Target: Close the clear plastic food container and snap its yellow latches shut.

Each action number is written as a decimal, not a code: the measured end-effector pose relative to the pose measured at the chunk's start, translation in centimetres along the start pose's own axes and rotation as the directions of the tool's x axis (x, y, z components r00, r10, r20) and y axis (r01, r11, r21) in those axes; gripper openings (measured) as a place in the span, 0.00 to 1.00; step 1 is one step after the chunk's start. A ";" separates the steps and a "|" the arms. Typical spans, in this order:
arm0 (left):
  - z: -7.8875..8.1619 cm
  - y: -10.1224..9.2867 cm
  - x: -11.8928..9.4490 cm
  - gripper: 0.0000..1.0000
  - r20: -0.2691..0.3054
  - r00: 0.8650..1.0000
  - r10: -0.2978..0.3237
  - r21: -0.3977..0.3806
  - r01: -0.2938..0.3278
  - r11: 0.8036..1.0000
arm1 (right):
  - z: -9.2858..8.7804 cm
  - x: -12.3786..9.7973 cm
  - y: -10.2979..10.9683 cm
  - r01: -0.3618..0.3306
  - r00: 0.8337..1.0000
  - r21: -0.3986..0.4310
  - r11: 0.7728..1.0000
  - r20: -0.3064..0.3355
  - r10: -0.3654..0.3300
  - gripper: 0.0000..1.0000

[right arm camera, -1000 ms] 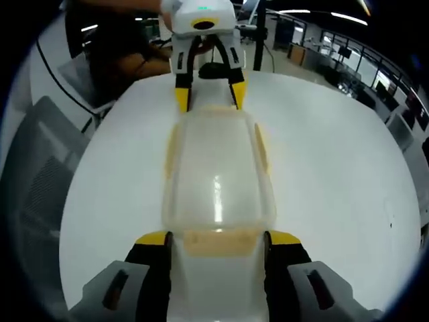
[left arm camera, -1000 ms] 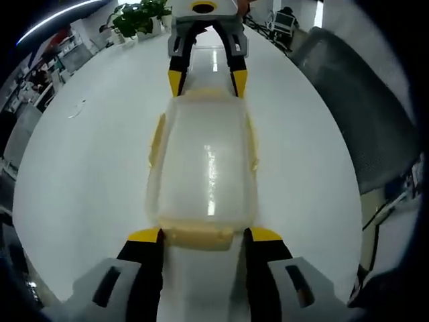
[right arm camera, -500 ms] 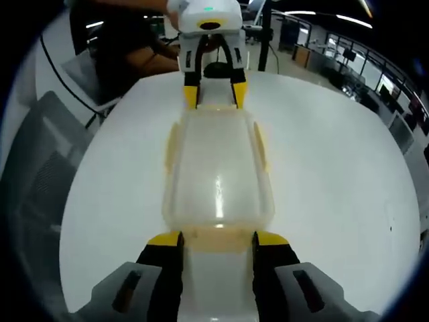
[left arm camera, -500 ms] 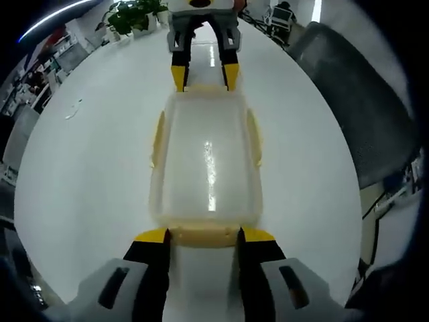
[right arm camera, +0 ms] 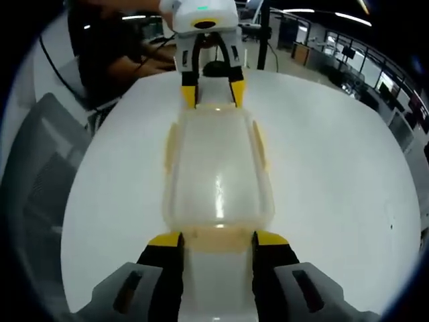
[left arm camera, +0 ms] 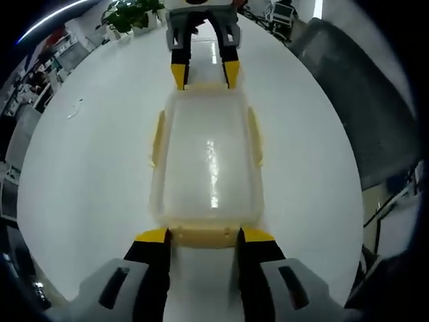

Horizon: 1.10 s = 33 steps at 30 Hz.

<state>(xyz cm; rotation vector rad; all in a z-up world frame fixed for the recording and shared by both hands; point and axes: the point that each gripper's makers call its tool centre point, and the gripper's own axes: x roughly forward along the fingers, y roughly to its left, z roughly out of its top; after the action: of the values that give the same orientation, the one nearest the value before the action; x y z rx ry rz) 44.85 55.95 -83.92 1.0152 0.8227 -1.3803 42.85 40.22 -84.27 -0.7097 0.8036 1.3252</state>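
The clear plastic container (left arm camera: 208,161) lies lengthwise on the white table with its lid on. Yellow latches (left arm camera: 159,137) run along its long sides. My left gripper (left arm camera: 204,236) is at the near end, its yellow-tipped jaws pressed against both ends of the yellow end latch (left arm camera: 204,235). The right gripper (left arm camera: 204,70) holds the far end the same way. In the right gripper view the container (right arm camera: 218,168) stretches away from my right gripper (right arm camera: 218,238), whose jaws clamp the near end latch (right arm camera: 218,236). The left gripper (right arm camera: 209,90) is at the far end.
The white table (left arm camera: 87,168) spreads widely on both sides of the container. A small scrap (left arm camera: 74,111) lies to the left. A grey chair (left arm camera: 362,94) stands at the table's edge, and a potted plant (left arm camera: 131,15) beyond it. A person (right arm camera: 114,47) sits behind the table.
Both grippers' jaws have drawn inward from a wider stance onto the end latches. The container has stayed where it was.
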 end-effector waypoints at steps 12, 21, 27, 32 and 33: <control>0.3 -0.3 -0.3 0.38 -0.020 1.000 0.018 -0.014 -0.018 1.000 | 0.3 -0.9 0.1 -0.001 1.000 -0.017 1.000 -0.008 0.001 0.38; 1.8 -0.1 -1.6 0.38 0.010 0.999 0.036 -0.015 -0.036 0.999 | 0.2 -2.2 -0.2 0.014 1.000 -0.033 0.999 -0.006 -0.015 0.38; 2.4 -0.5 -2.5 0.38 0.023 0.999 0.028 -0.037 -0.027 0.999 | 0.4 -3.3 -0.2 0.011 1.000 -0.048 0.999 0.002 -0.011 0.38; 3.1 -0.7 -3.4 0.38 0.019 0.999 0.039 -0.034 -0.038 0.999 | 0.6 -3.9 -0.1 0.006 1.000 -0.059 0.998 -0.007 -0.006 0.38; 3.2 -0.7 -3.6 0.38 0.019 0.999 0.041 -0.032 -0.041 0.999 | 0.6 -4.1 0.0 0.005 1.000 -0.062 0.998 -0.009 -0.005 0.38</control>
<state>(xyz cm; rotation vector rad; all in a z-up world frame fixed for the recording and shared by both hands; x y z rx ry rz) 43.60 54.40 -79.50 0.9876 0.8026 -1.3368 42.62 38.43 -80.55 -0.7672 0.7703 1.3478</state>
